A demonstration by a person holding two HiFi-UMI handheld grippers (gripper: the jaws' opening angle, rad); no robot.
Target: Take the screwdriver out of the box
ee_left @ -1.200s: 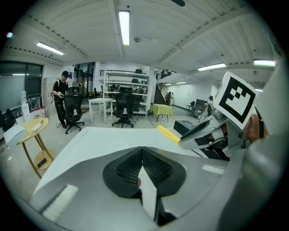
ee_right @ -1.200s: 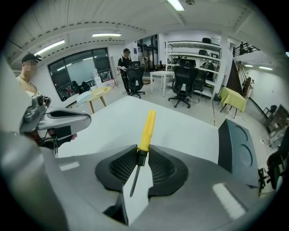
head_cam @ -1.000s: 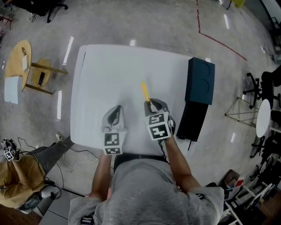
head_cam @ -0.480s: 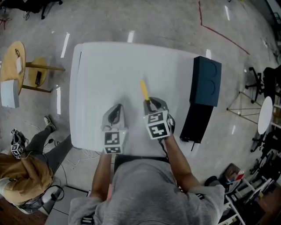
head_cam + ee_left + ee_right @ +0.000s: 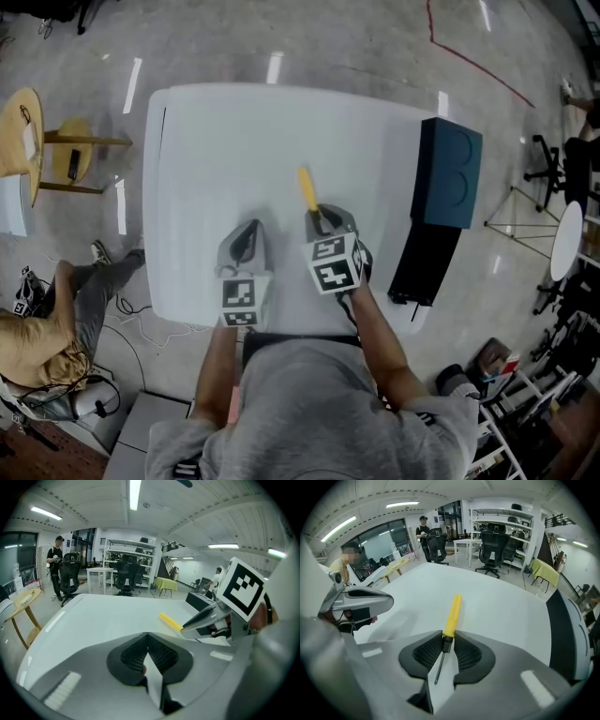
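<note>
My right gripper (image 5: pixel 319 217) is shut on a screwdriver (image 5: pixel 307 188) with a yellow handle, held low over the white table (image 5: pixel 234 131). In the right gripper view the pads clamp the black collar of the screwdriver (image 5: pixel 453 609), handle pointing away and bare shaft running back between the jaws. The dark box (image 5: pixel 448 173) lies open at the table's right edge, its black half (image 5: pixel 420 262) nearer me, well to the right of the gripper. My left gripper (image 5: pixel 246 236) hovers beside the right one, shut with nothing between its pads (image 5: pixel 133 651).
A round wooden side table (image 5: pixel 19 122) stands on the floor at left, and a person (image 5: pixel 37 328) sits low at the lower left among cables. Office chairs (image 5: pixel 562 169) and a small white round table (image 5: pixel 567 248) stand to the right of the box.
Both grippers have sunk a little toward the tabletop, the screwdriver still clamped in the right one. The person on the floor at left has shifted position.
</note>
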